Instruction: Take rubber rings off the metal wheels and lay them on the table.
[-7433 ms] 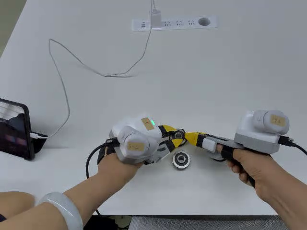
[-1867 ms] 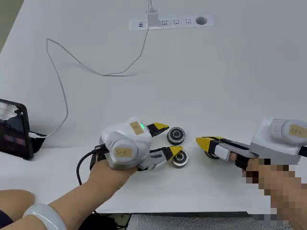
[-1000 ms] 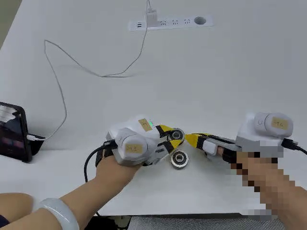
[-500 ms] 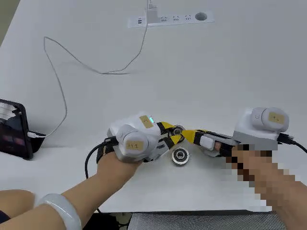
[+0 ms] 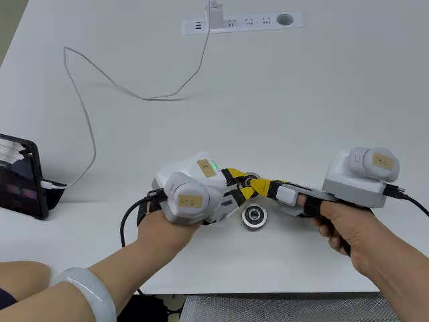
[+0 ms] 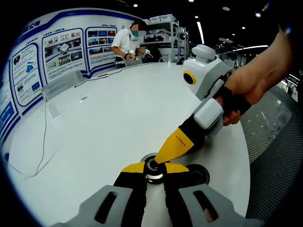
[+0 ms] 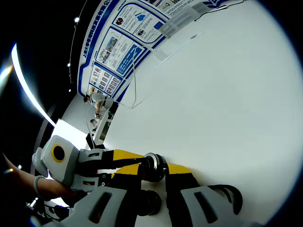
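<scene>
A small metal wheel with a black rubber ring (image 5: pixel 250 180) is held just above the white table (image 5: pixel 301 100) between both grippers. My left gripper (image 5: pixel 241 188) is shut on this wheel (image 6: pixel 152 167) from the left. The yellow tips of my right gripper (image 5: pixel 259 185) come in from the right and close on the ring around the wheel (image 7: pixel 154 166). My left gripper (image 7: pixel 124 156) reaches it from the left side of the right gripper view. A second ringed wheel (image 5: pixel 254 216) lies flat on the table just below them, also visible beside my jaws (image 6: pixel 198 173).
A white power strip (image 5: pixel 241 23) lies at the table's far edge, and its cable (image 5: pixel 100 75) loops down to a dark phone (image 5: pixel 20 185) at the left. The table's front edge (image 5: pixel 268 290) runs close below my hands.
About two seconds ago both grippers stood apart and open with both wheels on the table. Since then the left has shut on the farther wheel and the right has moved in onto it.
</scene>
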